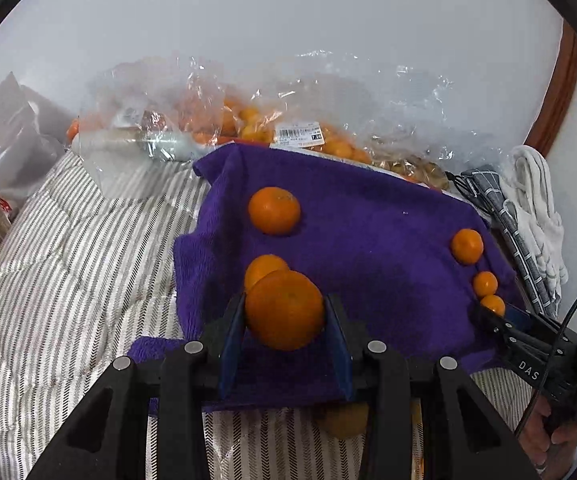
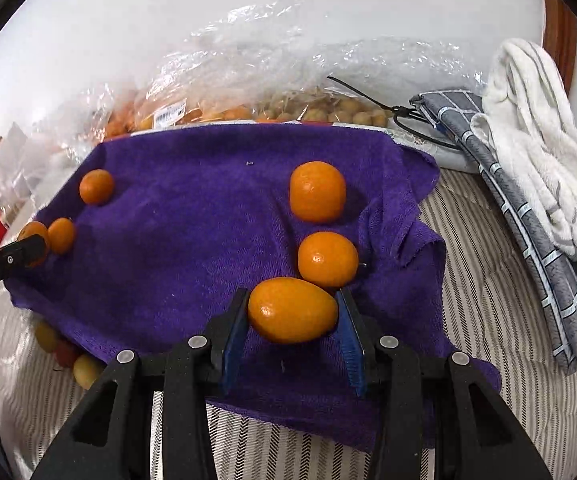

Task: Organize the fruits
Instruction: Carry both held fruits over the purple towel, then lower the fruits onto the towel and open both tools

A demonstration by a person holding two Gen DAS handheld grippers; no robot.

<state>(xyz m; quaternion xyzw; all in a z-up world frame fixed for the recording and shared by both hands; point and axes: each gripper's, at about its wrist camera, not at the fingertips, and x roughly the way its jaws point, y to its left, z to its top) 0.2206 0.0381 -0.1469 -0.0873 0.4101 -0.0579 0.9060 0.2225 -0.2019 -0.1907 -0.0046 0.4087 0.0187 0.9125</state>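
My left gripper (image 1: 284, 312) clamps a mandarin (image 1: 284, 309) between its blue pads; my right gripper (image 2: 293, 312) pinches a kumquat (image 2: 292, 309) the same way. Both fruits sit low over a purple towel (image 1: 368, 232) spread on a striped quilt (image 1: 68, 272). More fruit lies on the towel: two mandarins (image 1: 274, 210) on the left side, three kumquats (image 1: 467, 246) in a row on the right. Clear bags of fruit (image 1: 256, 120) crowd the far edge against a pale wall (image 1: 288, 12). A grey checked cloth (image 2: 528, 184) and a white towel (image 2: 540, 144) lie at right.
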